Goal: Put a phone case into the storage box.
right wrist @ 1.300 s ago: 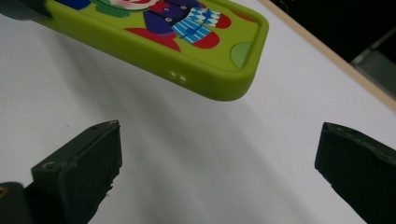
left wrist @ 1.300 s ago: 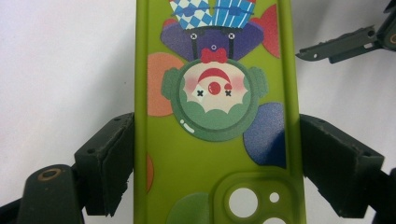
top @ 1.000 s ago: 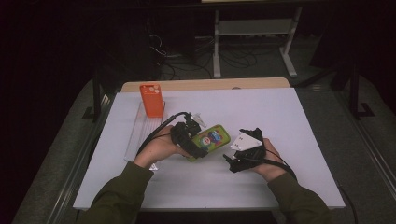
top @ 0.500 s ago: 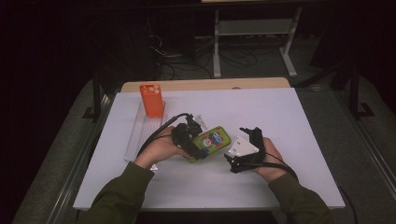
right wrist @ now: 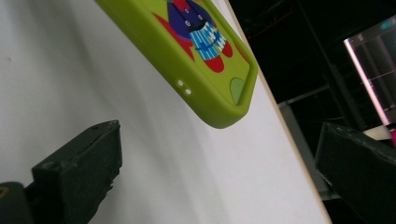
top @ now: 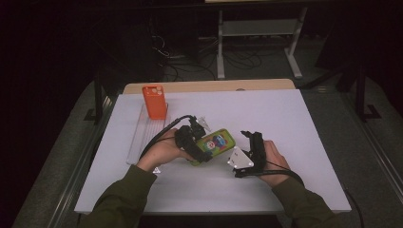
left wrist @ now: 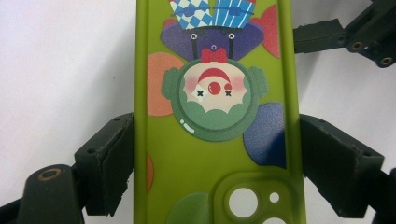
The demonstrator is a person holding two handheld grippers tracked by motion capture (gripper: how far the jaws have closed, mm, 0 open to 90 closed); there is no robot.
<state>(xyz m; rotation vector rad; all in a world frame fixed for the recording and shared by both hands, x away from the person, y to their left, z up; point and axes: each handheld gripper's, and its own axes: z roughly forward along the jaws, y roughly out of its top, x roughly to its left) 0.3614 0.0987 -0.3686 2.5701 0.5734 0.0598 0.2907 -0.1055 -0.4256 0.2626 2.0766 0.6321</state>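
Note:
A green phone case [top: 216, 142] printed with a cartoon clown lies slanted over the white table, camera cut-outs toward my left hand. My left gripper [top: 202, 148] is shut on it, and in the left gripper view both pads [left wrist: 109, 163] press on the long sides of the case [left wrist: 210, 140]. My right gripper [top: 251, 141] stands open just right of the case's far end. In the right gripper view its jaws are wide apart, and the case's corner [right wrist: 219, 102] hangs ahead of them, touching neither jaw. My right gripper [left wrist: 359, 32] also appears beyond the case in the left gripper view.
An orange phone case [top: 154, 101] stands upright at the far end of a clear tray [top: 140, 137] on the left of the white table [top: 294, 114]. A wooden edge runs along the table's far side. Dark floor, cables and a rack lie beyond.
My right gripper has shifted slightly and turned a little beside the green case. The left gripper and the case have stayed in place.

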